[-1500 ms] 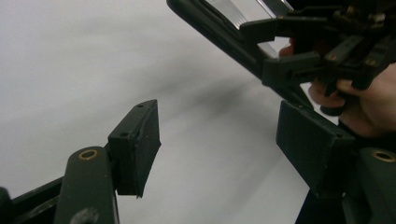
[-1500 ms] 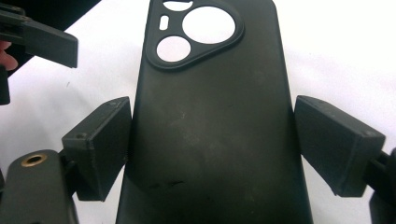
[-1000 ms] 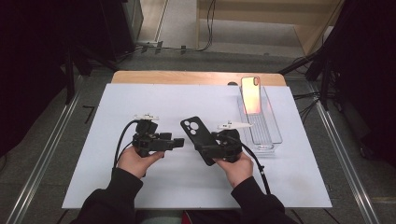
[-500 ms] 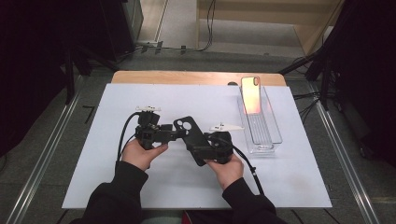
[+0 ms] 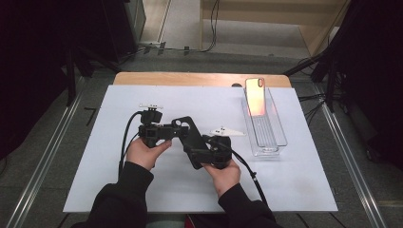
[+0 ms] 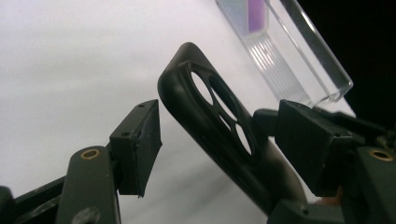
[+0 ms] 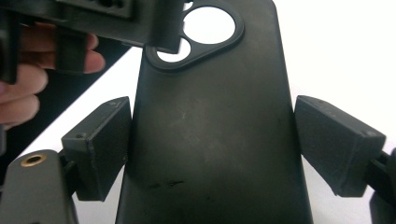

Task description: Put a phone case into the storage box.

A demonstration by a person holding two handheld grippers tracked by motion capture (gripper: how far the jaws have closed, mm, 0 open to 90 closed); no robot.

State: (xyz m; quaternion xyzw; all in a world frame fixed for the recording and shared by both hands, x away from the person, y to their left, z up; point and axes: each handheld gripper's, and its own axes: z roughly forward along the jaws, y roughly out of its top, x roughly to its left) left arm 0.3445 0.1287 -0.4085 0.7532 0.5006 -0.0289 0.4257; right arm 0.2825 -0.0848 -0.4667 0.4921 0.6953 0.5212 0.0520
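A black phone case (image 5: 188, 138) with round camera cutouts is held above the white mat. My right gripper (image 5: 201, 153) is shut on its lower half, a pad on each long edge (image 7: 100, 144). The case (image 7: 210, 121) runs upward between those pads. My left gripper (image 5: 175, 131) reaches in from the left around the case's cutout end (image 6: 219, 116). Its jaws have just been closing, with that corner between them. The left pad (image 6: 140, 142) still stands a little off the case's edge.
A clear plastic tray (image 5: 280, 138) lies at the right on the white mat (image 5: 294, 185). A phone (image 5: 256, 96) leans upright in its far end. Both gripper cables trail back toward the person. The wooden table edge (image 5: 199, 79) runs along the far side.
The right hand has carried the case leftward to the left gripper. The case's cutout end now sits between the left jaws.
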